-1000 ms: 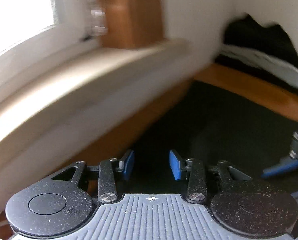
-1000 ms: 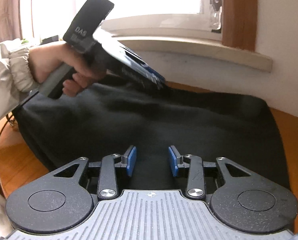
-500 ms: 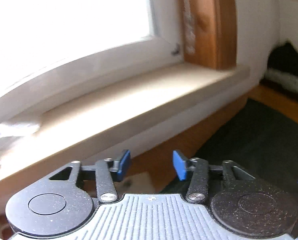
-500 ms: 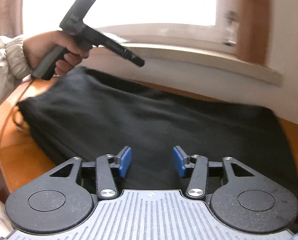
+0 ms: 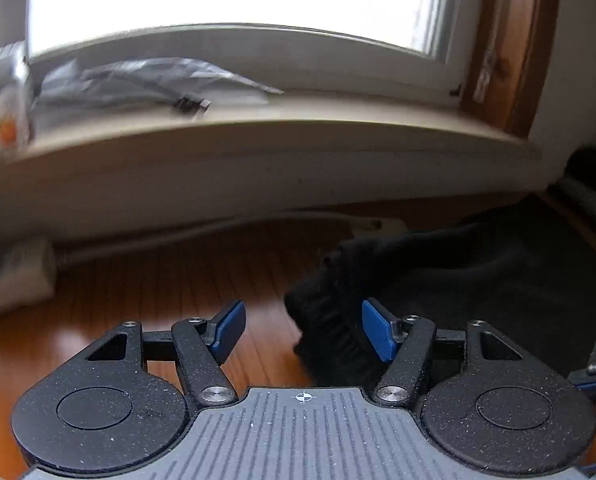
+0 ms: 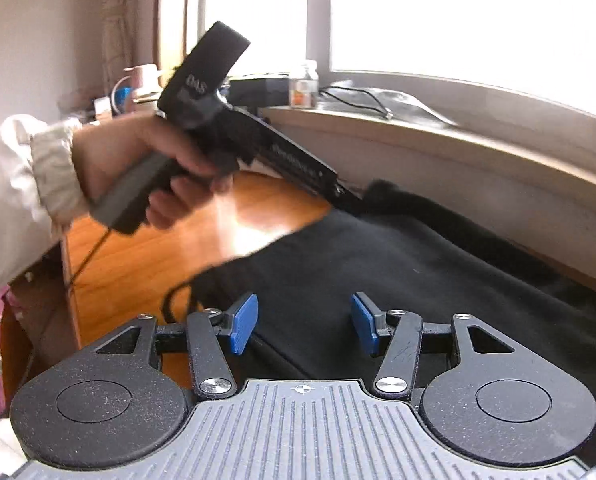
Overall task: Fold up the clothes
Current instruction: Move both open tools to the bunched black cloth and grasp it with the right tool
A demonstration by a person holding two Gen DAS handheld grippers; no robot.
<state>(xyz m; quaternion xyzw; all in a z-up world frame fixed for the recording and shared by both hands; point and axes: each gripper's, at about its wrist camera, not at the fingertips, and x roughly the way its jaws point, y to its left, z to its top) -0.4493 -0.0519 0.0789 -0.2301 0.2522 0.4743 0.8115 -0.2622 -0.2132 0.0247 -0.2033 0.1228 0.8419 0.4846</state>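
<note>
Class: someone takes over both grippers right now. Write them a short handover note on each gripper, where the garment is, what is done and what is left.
Left gripper: open, jaws just been widening; the black garment has a bunched corner between the pads, but they do not press on it.
Right gripper: open, jaws also just been widening, over the garment's near edge, holding nothing.
Garment: spread dark on the wooden table, below the windowsill; its far left corner is rumpled up.
Done: hard to tell; it looks to lie in layers.
Left: probably grip the corner and the near edge, fold again, smooth flat.
</note>
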